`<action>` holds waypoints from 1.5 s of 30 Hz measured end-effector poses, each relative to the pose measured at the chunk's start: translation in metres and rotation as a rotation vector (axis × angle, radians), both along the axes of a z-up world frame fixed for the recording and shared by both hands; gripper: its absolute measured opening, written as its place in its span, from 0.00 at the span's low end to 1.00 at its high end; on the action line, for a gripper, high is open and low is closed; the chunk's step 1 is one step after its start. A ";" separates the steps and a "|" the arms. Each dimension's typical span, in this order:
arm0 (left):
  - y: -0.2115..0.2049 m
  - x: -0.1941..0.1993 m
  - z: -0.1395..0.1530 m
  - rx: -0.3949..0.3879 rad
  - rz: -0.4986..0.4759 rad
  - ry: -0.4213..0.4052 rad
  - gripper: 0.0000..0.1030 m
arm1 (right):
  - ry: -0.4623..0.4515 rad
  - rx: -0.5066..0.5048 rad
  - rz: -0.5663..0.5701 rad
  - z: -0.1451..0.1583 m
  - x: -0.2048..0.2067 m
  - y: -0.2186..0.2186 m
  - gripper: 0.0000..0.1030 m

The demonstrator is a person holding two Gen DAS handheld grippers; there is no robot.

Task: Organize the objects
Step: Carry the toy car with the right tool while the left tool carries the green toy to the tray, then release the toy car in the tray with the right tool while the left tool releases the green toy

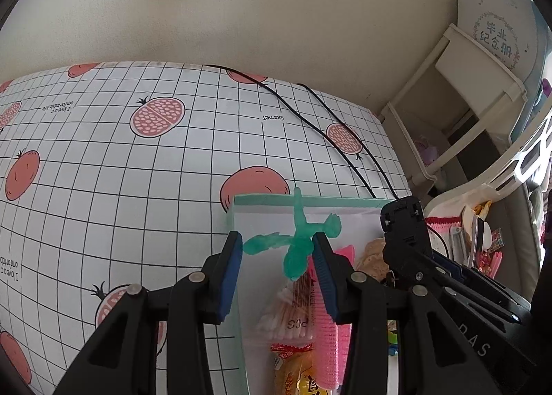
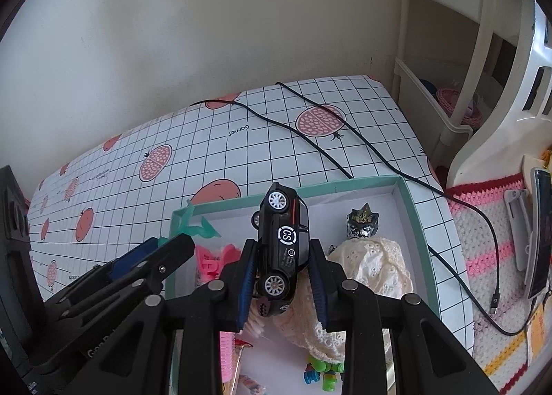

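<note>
A shallow white box with a teal rim (image 2: 410, 201) lies on the tablecloth and holds mixed items. My right gripper (image 2: 281, 274) is shut on a black toy car (image 2: 283, 239), held nose-up above the box. My left gripper (image 1: 277, 257) stands open over the box's far left corner; a translucent green figure (image 1: 298, 239) hangs between its jaws, touching the right pad only. The green figure also shows in the right wrist view (image 2: 196, 226), beside the left gripper's fingers (image 2: 165, 250). The car appears in the left wrist view (image 1: 402, 219).
In the box lie a cream lace cloth (image 2: 372, 267), a silver-faced figure head (image 2: 360, 222), a pink comb (image 1: 331, 333), cotton swabs (image 1: 293, 315) and a snack packet (image 1: 296, 371). Black cables (image 2: 327, 150) cross the cloth. A white shelf (image 1: 459, 112) stands right.
</note>
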State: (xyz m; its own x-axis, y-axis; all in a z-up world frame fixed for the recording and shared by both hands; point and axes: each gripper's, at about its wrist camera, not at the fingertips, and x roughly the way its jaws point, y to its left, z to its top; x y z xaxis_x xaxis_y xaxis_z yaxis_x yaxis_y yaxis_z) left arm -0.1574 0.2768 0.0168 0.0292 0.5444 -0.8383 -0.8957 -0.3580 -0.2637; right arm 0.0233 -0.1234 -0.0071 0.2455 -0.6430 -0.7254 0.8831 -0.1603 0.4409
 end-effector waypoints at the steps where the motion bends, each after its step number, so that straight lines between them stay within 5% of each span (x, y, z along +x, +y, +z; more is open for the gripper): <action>1: 0.000 0.000 -0.001 -0.001 -0.001 -0.002 0.42 | 0.000 0.003 0.000 -0.001 0.000 0.000 0.30; 19: 0.005 0.002 -0.022 -0.041 -0.029 -0.051 0.42 | -0.003 0.057 -0.006 -0.024 0.000 -0.006 0.30; 45: 0.001 0.003 -0.005 -0.053 -0.075 -0.046 0.52 | 0.001 0.026 -0.017 -0.006 -0.006 0.000 0.35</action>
